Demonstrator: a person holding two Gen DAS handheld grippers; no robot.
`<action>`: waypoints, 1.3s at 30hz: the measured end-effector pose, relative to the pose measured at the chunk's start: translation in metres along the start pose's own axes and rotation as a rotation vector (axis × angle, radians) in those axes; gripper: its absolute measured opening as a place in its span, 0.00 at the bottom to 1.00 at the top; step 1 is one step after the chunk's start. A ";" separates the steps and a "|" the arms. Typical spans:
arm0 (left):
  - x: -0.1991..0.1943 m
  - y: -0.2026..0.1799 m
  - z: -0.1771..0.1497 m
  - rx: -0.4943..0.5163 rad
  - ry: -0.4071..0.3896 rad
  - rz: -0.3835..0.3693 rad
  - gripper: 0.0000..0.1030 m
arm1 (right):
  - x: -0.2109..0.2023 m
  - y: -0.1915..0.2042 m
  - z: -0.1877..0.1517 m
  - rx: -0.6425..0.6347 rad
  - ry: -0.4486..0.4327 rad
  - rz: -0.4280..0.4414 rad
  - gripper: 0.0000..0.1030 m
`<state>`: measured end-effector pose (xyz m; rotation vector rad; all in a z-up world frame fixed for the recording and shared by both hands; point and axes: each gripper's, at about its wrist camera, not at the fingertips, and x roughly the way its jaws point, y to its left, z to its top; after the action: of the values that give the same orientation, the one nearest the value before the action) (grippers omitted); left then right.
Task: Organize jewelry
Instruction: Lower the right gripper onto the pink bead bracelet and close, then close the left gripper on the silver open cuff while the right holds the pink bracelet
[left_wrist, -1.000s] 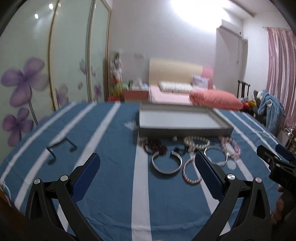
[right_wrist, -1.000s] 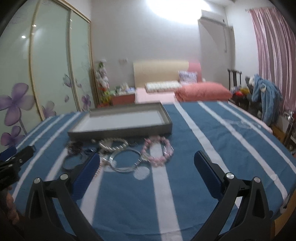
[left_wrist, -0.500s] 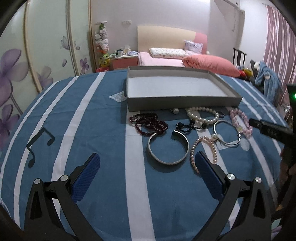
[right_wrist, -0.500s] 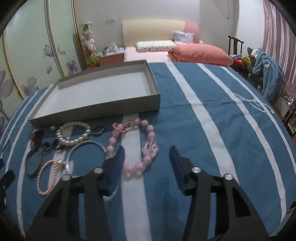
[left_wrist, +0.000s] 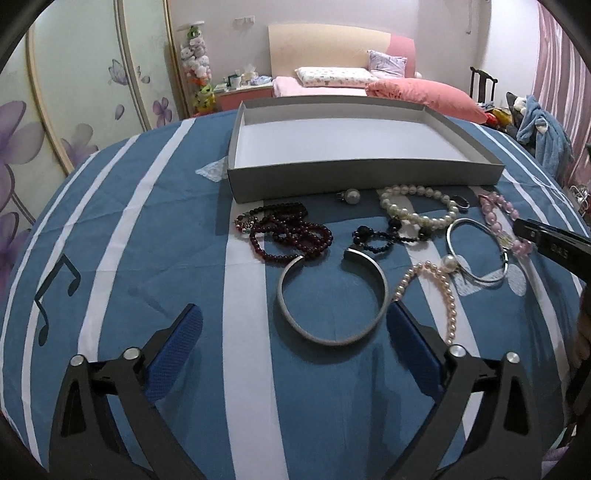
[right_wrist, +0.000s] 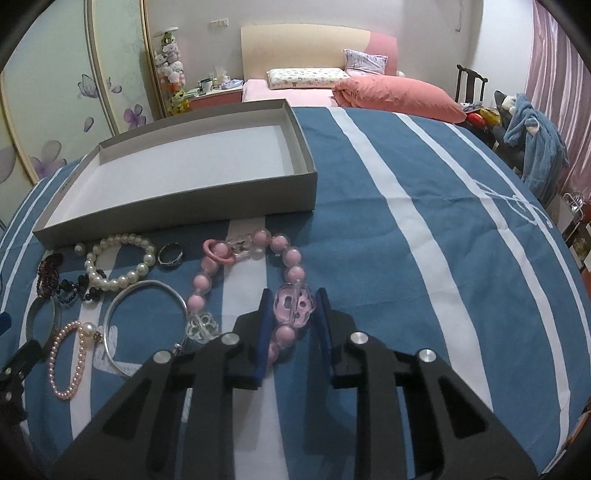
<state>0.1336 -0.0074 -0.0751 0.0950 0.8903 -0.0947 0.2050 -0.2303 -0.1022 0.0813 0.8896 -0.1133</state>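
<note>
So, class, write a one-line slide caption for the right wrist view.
Right claw closing around pink bead bracelet beside empty grey cardboard tray.

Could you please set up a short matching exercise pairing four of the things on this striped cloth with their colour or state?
Things:
1. grey tray
2. open cuff bangle
3. pink bead bracelet
4. beads nearest the tray's left corner

States:
A. dark red
B. between the right gripper's closing jaws
C. holds nothing
D. silver, gap facing the tray

Pairs: 1-C, 2-D, 3-B, 4-A
</note>
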 end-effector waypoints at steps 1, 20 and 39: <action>0.002 0.001 0.001 -0.008 0.006 -0.009 0.93 | 0.001 0.000 0.001 0.001 0.000 0.001 0.23; 0.005 0.013 0.003 -0.042 0.019 -0.025 0.68 | 0.004 -0.009 0.007 0.014 0.001 0.019 0.23; 0.024 0.015 0.022 -0.079 0.049 0.019 0.81 | 0.004 -0.010 0.007 0.020 0.000 0.027 0.23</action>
<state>0.1669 0.0037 -0.0792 0.0321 0.9410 -0.0398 0.2121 -0.2409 -0.1012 0.1121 0.8869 -0.0974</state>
